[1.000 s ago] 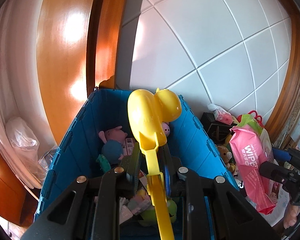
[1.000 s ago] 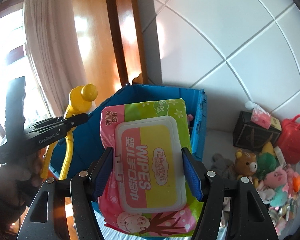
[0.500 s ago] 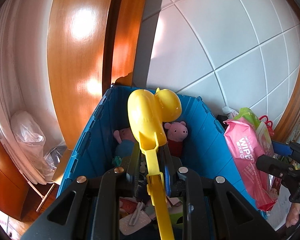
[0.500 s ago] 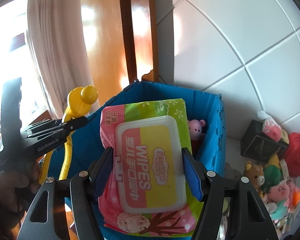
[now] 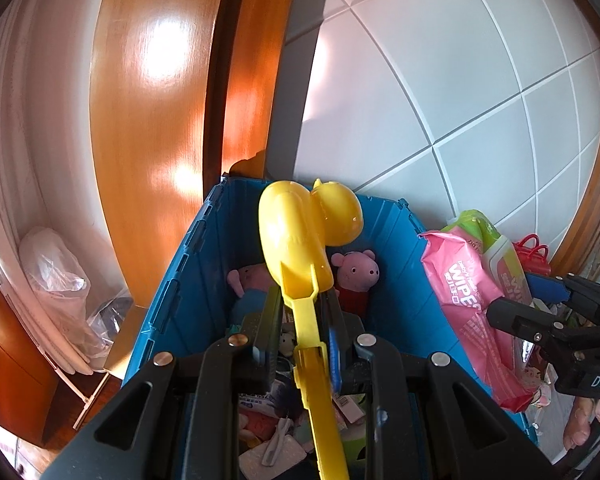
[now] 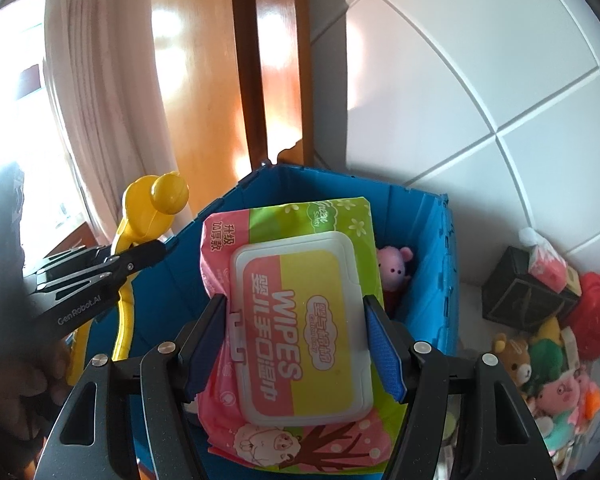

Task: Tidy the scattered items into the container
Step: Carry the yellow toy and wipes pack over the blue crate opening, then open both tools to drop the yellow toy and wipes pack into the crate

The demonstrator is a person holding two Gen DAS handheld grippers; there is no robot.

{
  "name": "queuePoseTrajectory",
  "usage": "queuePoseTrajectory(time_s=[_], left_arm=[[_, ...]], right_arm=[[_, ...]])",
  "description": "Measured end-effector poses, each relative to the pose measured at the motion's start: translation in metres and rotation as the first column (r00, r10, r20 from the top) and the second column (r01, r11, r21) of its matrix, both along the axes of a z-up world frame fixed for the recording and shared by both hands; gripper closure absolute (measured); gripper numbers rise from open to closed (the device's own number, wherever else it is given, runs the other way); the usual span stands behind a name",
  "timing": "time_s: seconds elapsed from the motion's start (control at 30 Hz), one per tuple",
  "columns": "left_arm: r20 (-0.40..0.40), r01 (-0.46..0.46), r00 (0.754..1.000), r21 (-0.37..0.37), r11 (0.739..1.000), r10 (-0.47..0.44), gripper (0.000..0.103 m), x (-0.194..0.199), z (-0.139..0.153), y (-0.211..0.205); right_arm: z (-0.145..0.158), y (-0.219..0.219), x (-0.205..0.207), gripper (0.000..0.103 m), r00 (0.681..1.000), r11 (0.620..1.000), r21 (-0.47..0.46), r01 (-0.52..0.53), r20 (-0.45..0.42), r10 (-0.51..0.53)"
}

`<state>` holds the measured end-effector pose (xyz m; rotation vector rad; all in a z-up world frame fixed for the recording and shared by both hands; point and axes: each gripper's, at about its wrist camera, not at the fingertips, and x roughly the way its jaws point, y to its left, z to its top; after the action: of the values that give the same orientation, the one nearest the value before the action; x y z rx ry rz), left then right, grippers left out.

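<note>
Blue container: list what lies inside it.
Inside the blue container: a pink pig plush, a second pig plush and small packets. The yellow toy and left tool cover the rest.

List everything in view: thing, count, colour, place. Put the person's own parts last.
Crate: one, blue, on the floor against the tiled wall.
Duck-shaped tongs: one, yellow, over the crate, in the left gripper.
Wipes pack: one, pink and green with a white lid, over the crate, in the right gripper.
Pig plush: one, pink, inside the crate at its far end.
Second plush: one, pink and blue, inside the crate, beside the pig.
Box: one, black, on the floor right of the crate.
Basket: one, red, beside the box.
Pile of small plush toys: count unclear, mixed colours, floor right of the crate.
Plastic bag: one, clear, left of the crate.
Left gripper: black, shut on the tongs.
Right gripper: black, shut on the wipes.
</note>
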<state>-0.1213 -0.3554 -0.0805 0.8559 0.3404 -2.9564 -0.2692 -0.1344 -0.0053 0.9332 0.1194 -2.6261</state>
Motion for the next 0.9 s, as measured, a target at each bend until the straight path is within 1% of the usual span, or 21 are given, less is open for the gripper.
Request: queuePoseTrajectory(time_s=[0.03, 0.07, 0.1, 0.13, 0.2, 0.3, 0.4, 0.57, 0.67, 0.77, 0.9], left_arm=[[-0.005, -0.016, 1.000, 0.004, 1.000, 0.016, 0.076, 0.000, 0.001, -0.002], [-0.003, -0.027, 1.000, 0.003, 1.000, 0.027, 0.038, -0.001, 0.001, -0.004], [-0.009, -0.035, 0.999, 0.007, 0.999, 0.035, 0.012, 0.000, 0.001, -0.005], [-0.025, -0.039, 0.999, 0.014, 0.999, 0.039, 0.000, 0.002, 0.002, -0.007], [-0.031, -0.025, 0.999, 0.016, 1.000, 0.025, 0.000, 0.003, 0.004, -0.006], [-0.027, -0.021, 0.999, 0.020, 1.000, 0.021, 0.000, 0.004, 0.003, -0.006], [-0.018, -0.026, 0.999, 0.032, 0.999, 0.027, 0.000, 0.004, 0.001, -0.007], [-0.007, -0.013, 1.000, 0.039, 0.999, 0.013, 0.000, 0.010, -0.002, 0.004], [-0.006, 0.014, 1.000, 0.045, 0.999, -0.014, 0.000, 0.014, -0.002, 0.017], [0.003, 0.051, 0.999, 0.031, 0.998, -0.051, 0.000, 0.017, -0.002, 0.036], [0.028, 0.101, 0.994, 0.014, 0.995, -0.101, 0.000, 0.019, -0.004, 0.070]], right_arm=[[0.001, -0.001, -0.001, 0.035, 1.000, 1.000, -0.002, -0.005, -0.009, 0.005], [0.003, 0.000, 0.000, 0.029, 1.000, 1.000, -0.004, -0.006, -0.026, 0.006], [0.006, 0.001, 0.002, 0.022, 0.999, 1.000, -0.001, 0.007, -0.054, -0.007], [0.009, 0.003, 0.004, 0.001, 0.997, 1.000, -0.001, 0.020, -0.077, -0.020], [0.015, 0.007, 0.007, 0.001, 0.994, 0.999, -0.016, 0.028, -0.103, -0.029], [0.017, 0.013, 0.012, 0.001, 0.993, 0.999, -0.017, 0.039, -0.106, -0.040], [0.018, 0.024, 0.021, 0.001, 0.993, 0.998, -0.037, 0.059, -0.103, -0.062], [0.013, 0.051, 0.053, 0.001, 0.991, 0.995, -0.056, 0.087, -0.098, -0.092], [0.005, 0.075, 0.080, 0.000, 0.988, 0.991, -0.074, 0.112, -0.100, -0.119], [-0.007, 0.098, 0.106, 0.000, 0.987, 0.988, -0.086, 0.126, -0.092, -0.134], [-0.025, 0.128, 0.127, 0.000, 0.982, 0.981, -0.075, 0.181, -0.043, -0.185]])
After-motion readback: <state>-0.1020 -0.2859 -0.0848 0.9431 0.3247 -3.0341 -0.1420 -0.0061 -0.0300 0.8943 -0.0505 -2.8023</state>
